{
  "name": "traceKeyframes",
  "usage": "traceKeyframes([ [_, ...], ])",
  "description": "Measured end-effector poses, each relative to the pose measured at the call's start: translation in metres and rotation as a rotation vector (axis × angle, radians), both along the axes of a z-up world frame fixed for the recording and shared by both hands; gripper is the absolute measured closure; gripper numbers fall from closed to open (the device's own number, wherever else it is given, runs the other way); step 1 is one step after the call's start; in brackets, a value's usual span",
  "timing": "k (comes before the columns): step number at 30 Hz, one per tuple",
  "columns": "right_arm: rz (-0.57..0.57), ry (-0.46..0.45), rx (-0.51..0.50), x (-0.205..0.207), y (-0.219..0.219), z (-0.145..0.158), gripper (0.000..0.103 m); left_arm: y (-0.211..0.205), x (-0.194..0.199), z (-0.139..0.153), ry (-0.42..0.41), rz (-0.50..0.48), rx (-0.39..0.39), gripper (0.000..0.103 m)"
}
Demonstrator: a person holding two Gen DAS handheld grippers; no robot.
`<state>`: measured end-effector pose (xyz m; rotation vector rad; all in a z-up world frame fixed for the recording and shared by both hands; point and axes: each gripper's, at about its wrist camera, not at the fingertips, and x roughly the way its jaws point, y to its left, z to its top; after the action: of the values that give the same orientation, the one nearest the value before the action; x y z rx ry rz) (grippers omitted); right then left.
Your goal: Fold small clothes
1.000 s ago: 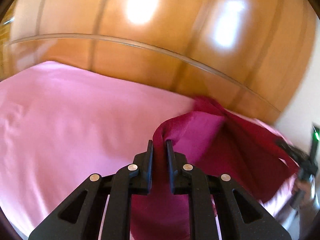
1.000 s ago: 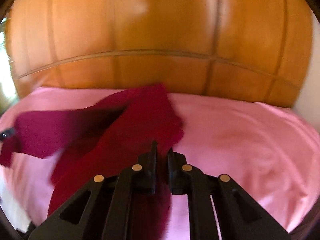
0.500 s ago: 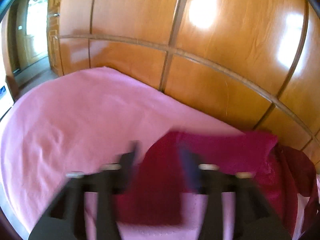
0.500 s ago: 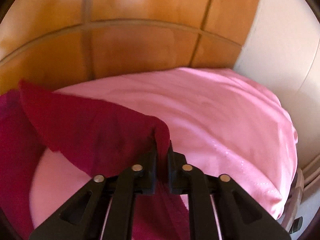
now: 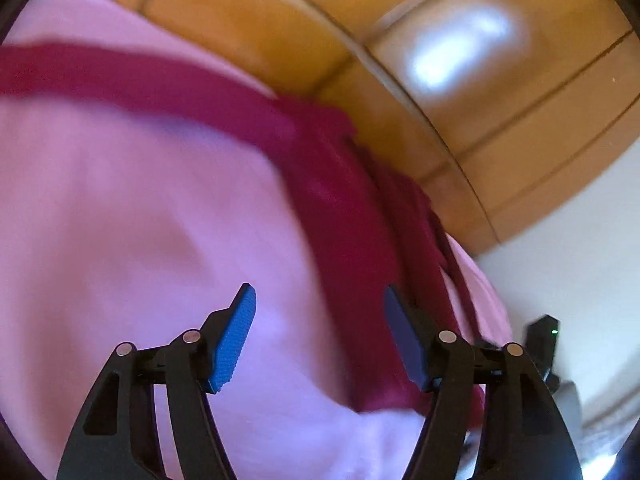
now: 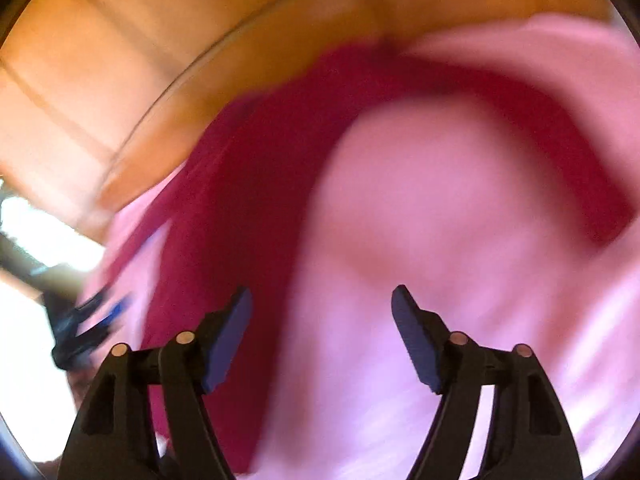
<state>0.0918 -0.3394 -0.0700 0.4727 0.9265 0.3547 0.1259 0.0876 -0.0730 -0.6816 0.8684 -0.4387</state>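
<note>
A pink sheet [image 5: 140, 208] covers the bed, with glossy wooden panels [image 5: 500, 92] behind and a pale wall at one side. The dark red garment [image 6: 240, 200] lies spread on the sheet, blurred. Both grippers tilt down over it: the left gripper [image 5: 320, 332] is closing, the right gripper [image 6: 322, 332] opening, neither pressing cloth.

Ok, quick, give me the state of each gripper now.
Left gripper: jaws apart and closing, nothing pinched; dark red cloth garment lies loose beyond.
Right gripper: jaws opening, empty.
</note>
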Motion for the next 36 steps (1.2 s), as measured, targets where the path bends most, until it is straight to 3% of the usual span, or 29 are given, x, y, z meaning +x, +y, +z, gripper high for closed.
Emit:
traceKeyframes([
  [2, 0.061, 0.048, 0.066, -0.009, 0.018, -0.014, 0.043, -0.019, 0.000, -0.016, 0.062, -0.068, -0.109, 0.038],
  [4, 0.080, 0.047, 0.100, -0.014, 0.029, -0.021, 0.044, -0.032, 0.000, -0.023, 0.089, -0.082, -0.145, 0.040],
  [5, 0.081, 0.043, 0.103, -0.013, 0.030, -0.020, 0.053, -0.040, -0.001, -0.022, 0.072, -0.086, -0.127, 0.047],
  [6, 0.086, 0.040, 0.113, -0.008, 0.028, -0.019, 0.060, -0.048, 0.003, -0.021, 0.079, -0.108, -0.111, 0.073],
  [7, 0.090, 0.040, 0.119, -0.007, 0.030, -0.018, 0.074, -0.054, 0.005, -0.020, 0.090, -0.123, -0.098, 0.087],
  [8, 0.092, 0.038, 0.119, -0.004, 0.030, -0.017, 0.085, -0.058, 0.005, -0.016, 0.082, -0.121, -0.068, 0.089],
  [9, 0.092, 0.030, 0.101, -0.004, 0.031, -0.013, 0.090, -0.059, 0.006, -0.010, 0.059, -0.125, -0.048, 0.091],
  [12, 0.104, -0.054, 0.053, -0.023, 0.039, 0.012, 0.092, -0.052, 0.002, 0.027, 0.002, -0.140, -0.019, 0.094],
  [13, 0.109, -0.085, 0.044, -0.031, 0.040, 0.024, 0.093, -0.045, 0.002, 0.039, -0.009, -0.145, -0.021, 0.101],
  [18, 0.131, -0.214, -0.014, -0.062, 0.024, 0.073, 0.093, -0.002, -0.013, 0.102, -0.031, -0.168, -0.041, 0.101],
  [21, 0.111, -0.204, -0.067, -0.077, 0.011, 0.069, 0.093, 0.020, -0.022, 0.114, -0.036, -0.136, 0.023, 0.100],
  [23, 0.087, -0.156, -0.100, -0.075, 0.004, 0.051, 0.093, 0.031, -0.021, 0.103, -0.005, -0.095, 0.043, 0.100],
  [24, 0.074, -0.123, -0.127, -0.075, -0.001, 0.036, 0.093, 0.039, -0.023, 0.091, 0.016, -0.074, 0.024, 0.093],
  [25, 0.065, -0.099, -0.149, -0.076, -0.005, 0.026, 0.093, 0.044, -0.025, 0.080, 0.034, -0.065, 0.015, 0.073],
  [27, 0.052, -0.052, -0.165, -0.074, -0.007, 0.007, 0.088, 0.056, -0.037, 0.057, 0.052, 0.001, 0.017, 0.043],
  [28, 0.037, -0.037, -0.178, -0.073, -0.009, 0.000, 0.078, 0.063, -0.045, 0.051, 0.054, 0.015, 0.011, 0.041],
  [29, 0.023, -0.028, -0.192, -0.074, -0.011, -0.003, 0.059, 0.063, -0.052, 0.037, 0.067, 0.008, -0.004, 0.041],
  [30, 0.014, -0.019, -0.194, -0.075, -0.014, -0.011, 0.051, 0.066, -0.057, 0.031, 0.076, 0.004, -0.006, 0.041],
  [31, 0.010, -0.017, -0.191, -0.080, -0.016, -0.015, 0.047, 0.068, -0.064, 0.024, 0.082, 0.004, 0.010, 0.041],
  [34, 0.027, 0.020, -0.186, -0.067, -0.005, -0.029, 0.047, 0.054, -0.074, -0.002, 0.112, -0.016, 0.085, 0.041],
  [35, 0.031, 0.023, -0.189, -0.066, -0.004, -0.033, 0.047, 0.048, -0.078, -0.011, 0.125, -0.029, 0.101, 0.044],
  [36, 0.037, 0.016, -0.209, -0.064, -0.001, -0.035, 0.047, 0.043, -0.078, -0.016, 0.120, -0.027, 0.123, 0.059],
])
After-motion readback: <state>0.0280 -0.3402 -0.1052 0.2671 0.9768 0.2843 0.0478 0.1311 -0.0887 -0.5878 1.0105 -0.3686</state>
